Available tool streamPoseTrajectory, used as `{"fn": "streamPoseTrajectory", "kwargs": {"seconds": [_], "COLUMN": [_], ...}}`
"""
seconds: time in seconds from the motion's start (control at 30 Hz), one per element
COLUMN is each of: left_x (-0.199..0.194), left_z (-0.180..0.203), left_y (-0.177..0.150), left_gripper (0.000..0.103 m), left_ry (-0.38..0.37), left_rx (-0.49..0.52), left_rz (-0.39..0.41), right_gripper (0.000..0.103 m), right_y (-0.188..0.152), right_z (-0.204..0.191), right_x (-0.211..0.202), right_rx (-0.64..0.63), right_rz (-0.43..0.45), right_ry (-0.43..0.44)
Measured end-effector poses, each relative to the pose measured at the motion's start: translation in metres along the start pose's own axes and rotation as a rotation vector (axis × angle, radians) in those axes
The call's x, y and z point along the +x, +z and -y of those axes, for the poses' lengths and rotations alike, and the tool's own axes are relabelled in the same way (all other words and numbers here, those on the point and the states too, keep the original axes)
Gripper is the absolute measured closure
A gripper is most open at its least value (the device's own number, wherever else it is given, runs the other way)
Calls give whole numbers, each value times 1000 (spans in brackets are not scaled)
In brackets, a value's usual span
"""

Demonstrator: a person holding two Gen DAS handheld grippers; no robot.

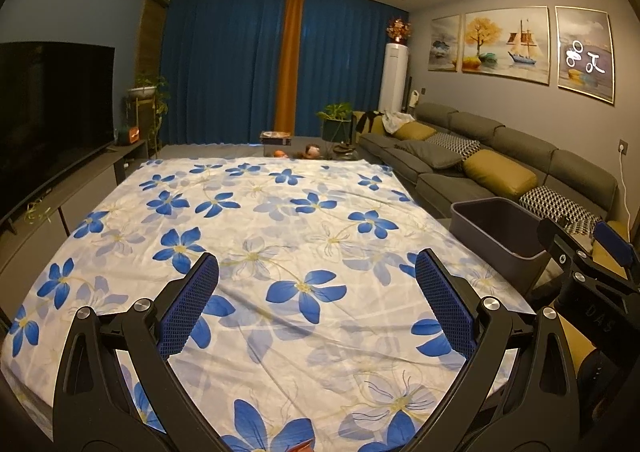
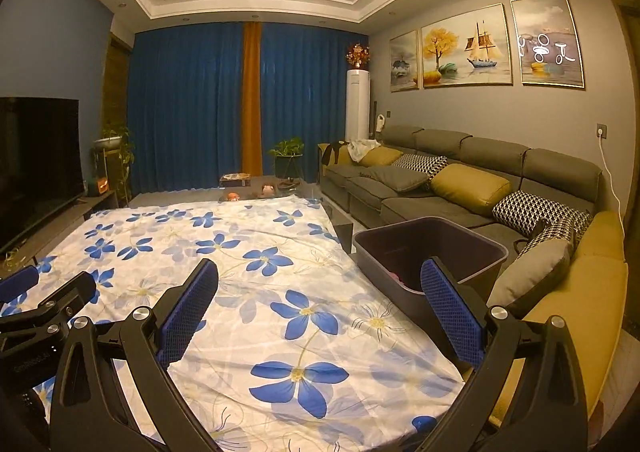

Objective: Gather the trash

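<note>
A dark grey bin [image 1: 486, 236] stands at the right edge of a table covered by a white cloth with blue flowers [image 1: 256, 228]. In the right wrist view the bin [image 2: 374, 266] holds a small pink scrap [image 2: 394, 275] at its bottom. A sliver of something reddish [image 1: 301, 447] shows at the bottom edge of the left wrist view. My left gripper [image 1: 316, 272] hangs open over the cloth with nothing between its blue pads. My right gripper [image 2: 320, 276] is open too, empty, its right finger [image 2: 452, 308] in front of the bin. Each gripper shows at the edge of the other's view.
A grey sofa [image 2: 460, 188] with yellow and patterned cushions runs along the right, close behind the bin. A television [image 1: 44, 108] on a low cabinet stands to the left. Blue curtains, plants and a low table with small items lie beyond the cloth's far edge.
</note>
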State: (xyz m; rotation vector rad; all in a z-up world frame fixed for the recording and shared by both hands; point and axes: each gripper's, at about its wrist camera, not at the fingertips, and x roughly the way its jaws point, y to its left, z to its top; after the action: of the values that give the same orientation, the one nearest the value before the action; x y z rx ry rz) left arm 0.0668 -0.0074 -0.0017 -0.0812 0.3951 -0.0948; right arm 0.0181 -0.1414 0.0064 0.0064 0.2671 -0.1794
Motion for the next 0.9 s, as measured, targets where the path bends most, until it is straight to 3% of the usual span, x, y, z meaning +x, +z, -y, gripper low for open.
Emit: {"fn": "streamPoseTrajectory", "kwargs": {"seconds": [0.9], "left_x": [-4], "left_z": [2], "left_y": [1], "left_gripper": [6], "left_ry": [-5], "left_rx": [0], "left_rz": [6], "right_gripper": [6], "right_y": [1], "right_z": [1], "right_x": [-4], "right_rx": [3], "right_rz": [15], "right_ry": [-3]}}
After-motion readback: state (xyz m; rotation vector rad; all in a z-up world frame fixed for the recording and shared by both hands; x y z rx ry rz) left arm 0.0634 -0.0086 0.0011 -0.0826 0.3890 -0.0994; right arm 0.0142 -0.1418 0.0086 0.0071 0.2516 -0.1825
